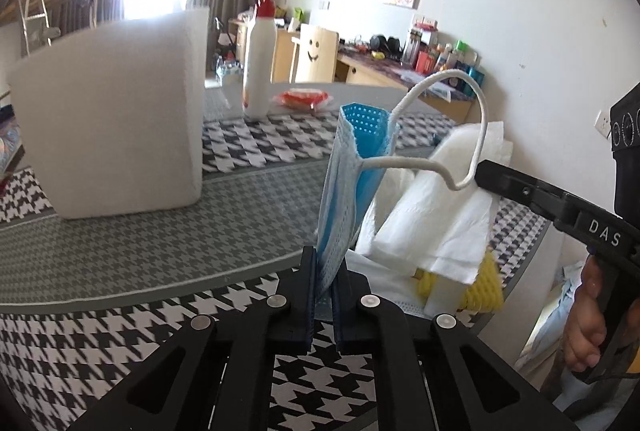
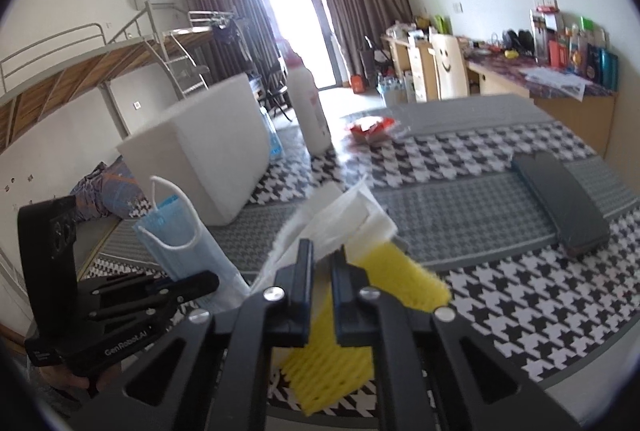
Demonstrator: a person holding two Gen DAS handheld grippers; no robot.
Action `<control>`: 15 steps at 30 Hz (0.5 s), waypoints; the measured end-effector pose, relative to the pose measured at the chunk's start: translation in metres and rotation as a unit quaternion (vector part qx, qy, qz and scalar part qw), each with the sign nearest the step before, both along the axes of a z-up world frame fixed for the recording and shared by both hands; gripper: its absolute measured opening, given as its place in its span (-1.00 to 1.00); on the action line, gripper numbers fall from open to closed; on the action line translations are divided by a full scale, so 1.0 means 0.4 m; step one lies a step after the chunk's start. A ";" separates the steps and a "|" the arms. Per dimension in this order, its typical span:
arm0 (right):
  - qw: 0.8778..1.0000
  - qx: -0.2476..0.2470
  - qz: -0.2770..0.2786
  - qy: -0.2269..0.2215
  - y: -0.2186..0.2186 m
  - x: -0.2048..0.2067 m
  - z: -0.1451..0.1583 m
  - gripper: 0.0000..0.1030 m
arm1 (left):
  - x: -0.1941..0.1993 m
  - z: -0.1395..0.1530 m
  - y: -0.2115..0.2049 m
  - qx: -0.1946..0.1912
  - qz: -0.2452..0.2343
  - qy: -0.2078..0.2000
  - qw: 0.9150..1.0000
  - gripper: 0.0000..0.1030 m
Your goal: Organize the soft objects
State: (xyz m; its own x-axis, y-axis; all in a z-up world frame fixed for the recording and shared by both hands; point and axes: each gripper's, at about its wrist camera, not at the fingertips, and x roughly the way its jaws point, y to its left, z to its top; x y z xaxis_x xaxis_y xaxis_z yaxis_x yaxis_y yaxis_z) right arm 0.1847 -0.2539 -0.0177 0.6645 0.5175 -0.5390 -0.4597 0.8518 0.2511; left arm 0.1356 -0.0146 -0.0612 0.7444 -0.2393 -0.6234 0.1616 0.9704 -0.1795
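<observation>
My left gripper (image 1: 325, 271) is shut on a folded blue face mask (image 1: 352, 171) and holds it upright above the houndstooth table; its white ear loop (image 1: 476, 119) arcs to the right. The mask also shows in the right wrist view (image 2: 188, 239), held by the left gripper (image 2: 212, 281). My right gripper (image 2: 322, 263) is shut on a stack of white tissue (image 2: 340, 219) and yellow foam netting (image 2: 384, 279). In the left wrist view the right gripper (image 1: 486, 173) holds the tissue (image 1: 436, 215) over the yellow netting (image 1: 480, 291), just right of the mask.
A large white foam block (image 1: 116, 119) stands at the left of the table (image 1: 160, 243). A white pump bottle (image 1: 258, 63) and a red packet (image 1: 302, 99) sit behind. A dark grey flat case (image 2: 560, 203) lies at the right. Desks, a chair and a bunk bed stand beyond.
</observation>
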 end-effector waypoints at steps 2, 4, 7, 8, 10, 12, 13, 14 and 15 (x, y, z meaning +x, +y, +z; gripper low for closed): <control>1.000 0.004 -0.002 -0.009 -0.003 -0.002 0.016 -0.80 | -0.011 0.013 0.007 0.003 0.004 -0.009 1.000 -0.86; 1.000 0.010 -0.004 -0.016 -0.007 -0.002 0.031 -0.80 | -0.018 0.026 0.015 0.003 0.009 -0.016 1.000 -0.86; 1.000 0.015 -0.009 -0.026 -0.011 -0.004 0.049 -0.80 | -0.032 0.045 0.024 0.004 0.017 -0.028 0.999 -0.86; 0.999 0.017 -0.010 -0.030 -0.012 -0.005 0.054 -0.80 | -0.033 0.051 0.025 0.006 0.018 -0.030 0.999 -0.86; 0.999 0.019 -0.014 -0.037 -0.015 -0.008 0.064 -0.80 | -0.041 0.061 0.030 0.004 0.021 -0.037 0.999 -0.86; 0.999 0.022 -0.014 -0.044 -0.016 -0.010 0.075 -0.80 | -0.047 0.071 0.032 0.010 0.024 -0.045 0.999 -0.86; 0.999 0.024 -0.014 -0.046 -0.017 -0.011 0.078 -0.80 | -0.049 0.074 0.033 0.011 0.024 -0.047 0.999 -0.86; 0.998 0.025 -0.014 -0.048 -0.018 -0.014 0.082 -0.80 | -0.049 0.077 0.034 0.012 0.025 -0.049 0.998 -0.86; 0.998 0.025 -0.014 -0.050 -0.017 -0.014 0.085 -0.80 | -0.050 0.082 0.036 0.011 0.028 -0.051 0.998 -0.86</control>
State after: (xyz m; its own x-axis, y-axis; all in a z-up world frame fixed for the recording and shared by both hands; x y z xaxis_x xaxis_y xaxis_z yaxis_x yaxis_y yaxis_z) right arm 0.1791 -0.2608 0.0163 0.7281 0.5225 -0.4437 -0.4603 0.8523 0.2485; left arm 0.1154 -0.0001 -0.0285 0.8162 -0.1832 -0.5480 0.1243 0.9819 -0.1431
